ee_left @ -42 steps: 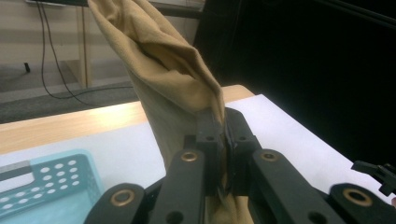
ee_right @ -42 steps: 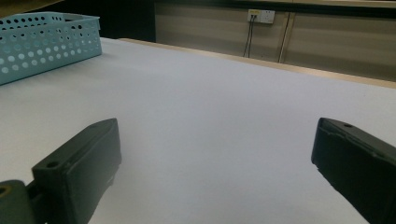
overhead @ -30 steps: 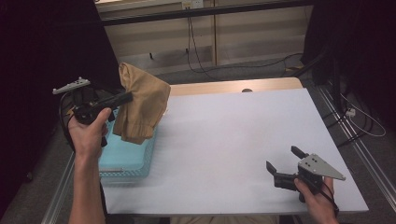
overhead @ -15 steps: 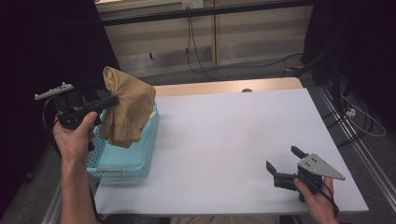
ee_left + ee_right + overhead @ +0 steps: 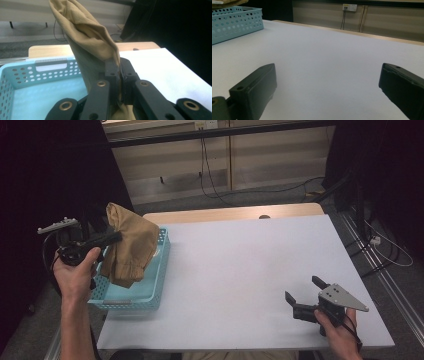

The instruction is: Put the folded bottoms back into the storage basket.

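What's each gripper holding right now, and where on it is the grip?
The left gripper pinches the tan cloth by a bunched fold at its edge, above the blue basket. The right gripper holds nothing.

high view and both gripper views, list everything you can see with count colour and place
cloth: one, tan, hanging over the basket, pinched in the left tool
basket: one, light blue, perforated, left edge of the table
table: one, white top, wooden strip at the far edge
wall socket: one, white, back wall
cables: black, from the back wall to the floor
left tool: one, black, shut on the cloth, over the basket
right tool: one, black, open, near right corner of the table
hands: two, each holding a tool
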The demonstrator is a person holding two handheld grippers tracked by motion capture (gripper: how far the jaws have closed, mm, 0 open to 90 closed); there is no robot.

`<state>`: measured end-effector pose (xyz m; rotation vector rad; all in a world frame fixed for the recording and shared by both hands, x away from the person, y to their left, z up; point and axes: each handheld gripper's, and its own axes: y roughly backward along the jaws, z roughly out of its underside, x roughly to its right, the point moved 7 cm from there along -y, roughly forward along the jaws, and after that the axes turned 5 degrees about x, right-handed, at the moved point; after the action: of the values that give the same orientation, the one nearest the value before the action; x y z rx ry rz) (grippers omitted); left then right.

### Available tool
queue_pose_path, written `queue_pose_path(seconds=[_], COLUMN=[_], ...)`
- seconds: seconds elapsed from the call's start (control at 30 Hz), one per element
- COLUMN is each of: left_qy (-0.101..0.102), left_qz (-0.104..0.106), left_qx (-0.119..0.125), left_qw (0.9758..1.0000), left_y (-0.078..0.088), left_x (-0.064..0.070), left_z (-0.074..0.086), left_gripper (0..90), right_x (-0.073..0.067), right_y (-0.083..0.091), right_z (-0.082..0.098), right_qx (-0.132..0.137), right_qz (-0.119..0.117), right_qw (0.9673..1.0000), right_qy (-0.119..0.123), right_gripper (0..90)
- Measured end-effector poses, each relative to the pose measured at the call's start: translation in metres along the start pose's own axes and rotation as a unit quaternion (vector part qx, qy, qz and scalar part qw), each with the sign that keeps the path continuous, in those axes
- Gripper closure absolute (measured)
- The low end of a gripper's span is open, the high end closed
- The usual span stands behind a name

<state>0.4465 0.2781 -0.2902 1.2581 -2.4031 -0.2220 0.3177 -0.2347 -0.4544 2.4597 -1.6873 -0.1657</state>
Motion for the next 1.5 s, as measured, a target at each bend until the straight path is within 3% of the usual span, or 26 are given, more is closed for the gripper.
queue_pose_path(seconds=[0.43, 0.53, 0.63, 1.13, 1.27, 1.43, 1.5], left_qy=[0.009, 0.007, 0.006, 0.025, 0.020, 0.013, 0.019], left_qz=[-0.009, -0.015, -0.033, -0.041, -0.045, -0.031, -0.017], left_qx=[-0.020, -0.027, -0.034, -0.059, -0.066, -0.068, -0.069], left_qw=[0.9997, 0.9995, 0.9989, 0.9971, 0.9966, 0.9971, 0.9973], left_y=[-0.013, -0.018, -0.022, -0.037, -0.042, -0.049, -0.052], left_x=[-0.010, -0.013, -0.020, -0.037, -0.033, -0.022, -0.019], left_z=[0.014, 0.018, 0.022, 0.039, 0.041, 0.039, 0.039], left_gripper=[86.8, 86.8, 86.8, 86.8, 86.8, 86.8, 86.8], right_x=[-0.001, -0.001, -0.001, -0.001, -0.001, -0.002, -0.002], right_y=[0.001, 0.001, 0.001, 0.001, 0.001, 0.001, 0.001], right_z=[0.000, 0.000, 0.000, 0.000, 0.000, 0.000, 0.000], right_qx=[0.001, 0.001, 0.001, 0.001, 0.000, 0.001, 0.000], right_qz=[-0.003, -0.004, -0.002, -0.004, -0.004, -0.008, -0.007], right_qw=[1.0000, 1.0000, 1.0000, 1.0000, 1.0000, 1.0000, 1.0000], right_qy=[0.000, 0.001, 0.001, 0.003, 0.003, 0.002, 0.002], right_gripper=[1.4, 1.4, 1.4, 1.4, 1.4, 1.4, 1.4])
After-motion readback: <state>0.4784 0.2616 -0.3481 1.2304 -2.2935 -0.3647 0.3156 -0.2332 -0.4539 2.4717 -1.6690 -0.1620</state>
